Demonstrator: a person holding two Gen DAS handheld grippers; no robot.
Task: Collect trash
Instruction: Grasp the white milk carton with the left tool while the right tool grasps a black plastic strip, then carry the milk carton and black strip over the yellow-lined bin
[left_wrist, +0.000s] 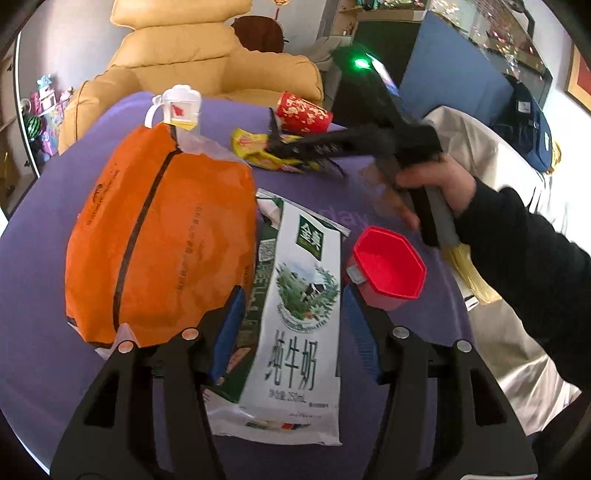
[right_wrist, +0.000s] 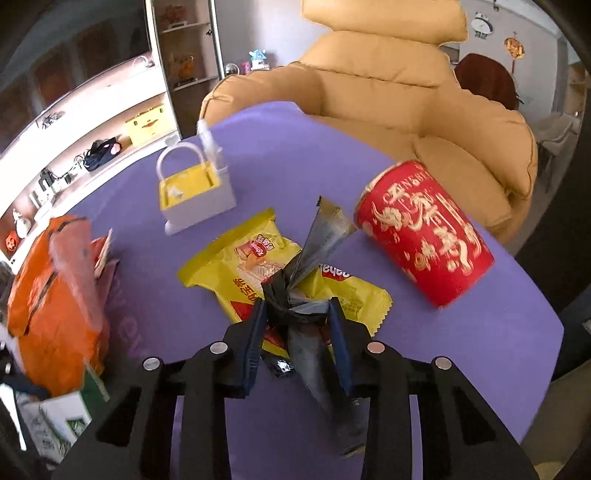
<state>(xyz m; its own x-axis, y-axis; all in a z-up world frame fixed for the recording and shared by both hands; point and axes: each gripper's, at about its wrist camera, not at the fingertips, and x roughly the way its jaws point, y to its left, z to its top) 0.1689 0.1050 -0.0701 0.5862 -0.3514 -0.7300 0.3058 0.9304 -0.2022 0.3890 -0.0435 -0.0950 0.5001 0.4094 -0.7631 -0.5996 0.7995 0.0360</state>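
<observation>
A flattened white and green milk carton (left_wrist: 295, 317) lies on the purple table (left_wrist: 37, 266) between the blue pads of my left gripper (left_wrist: 295, 332). The jaws stand open, with a small gap at the right pad. My right gripper (right_wrist: 297, 328) is shut on a crumpled silver and black wrapper (right_wrist: 321, 236) that sticks up from its pads. This happens over a yellow snack wrapper (right_wrist: 243, 266). The left wrist view shows the right gripper (left_wrist: 275, 142) blurred, held by a hand (left_wrist: 439, 184). A red paper cup (right_wrist: 424, 232) lies on its side nearby.
A bulging orange bag (left_wrist: 159, 236) lies left of the carton. A red hexagonal cup (left_wrist: 388, 266) stands to its right. A small white and yellow basket (right_wrist: 195, 195) stands at the table's far side, with a beige armchair (right_wrist: 388, 85) behind.
</observation>
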